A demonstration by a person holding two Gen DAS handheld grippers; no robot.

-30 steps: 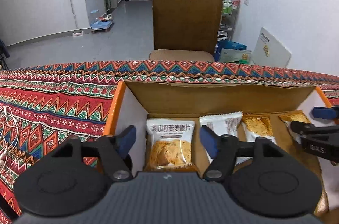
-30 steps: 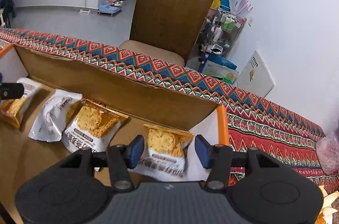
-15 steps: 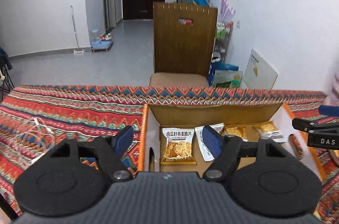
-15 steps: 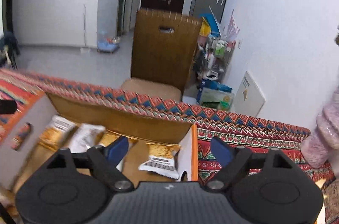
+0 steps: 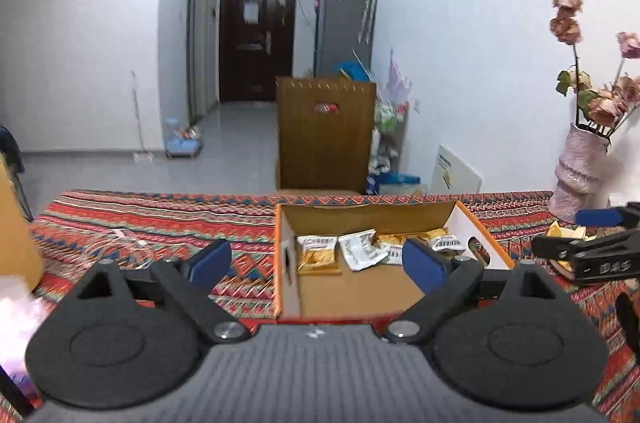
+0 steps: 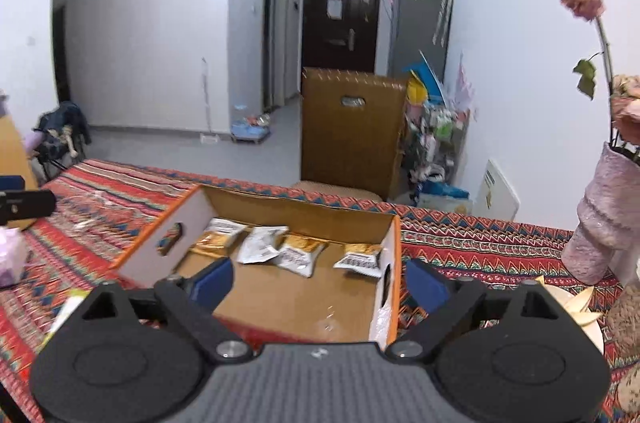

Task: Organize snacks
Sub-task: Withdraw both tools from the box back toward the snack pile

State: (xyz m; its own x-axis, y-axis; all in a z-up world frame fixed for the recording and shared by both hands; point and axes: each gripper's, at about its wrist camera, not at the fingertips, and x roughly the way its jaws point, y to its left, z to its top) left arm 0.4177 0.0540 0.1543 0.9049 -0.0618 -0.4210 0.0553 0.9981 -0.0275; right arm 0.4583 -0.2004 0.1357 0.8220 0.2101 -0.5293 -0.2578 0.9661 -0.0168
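Observation:
An open cardboard box (image 5: 360, 289) with orange edges sits on the patterned tablecloth; it also shows in the right wrist view (image 6: 280, 299). Several snack packets (image 5: 318, 255) lie in a row along its far wall, also in the right wrist view (image 6: 298, 255). My left gripper (image 5: 318, 263) is open and empty, held back above the box's near edge. My right gripper (image 6: 316, 281) is open and empty, above the box's near right corner. The right gripper's side (image 5: 592, 255) shows at the right of the left wrist view.
A pink vase with dried flowers (image 6: 604, 223) stands at the table's right. A plate with pale pieces (image 6: 576, 307) lies near it. A brown chair (image 5: 326, 139) stands beyond the far edge. A white cable (image 5: 120, 243) lies on the cloth at left.
Both grippers have pulled back and up from inside the box. Both jaws have opened wider. The packets stay in the box.

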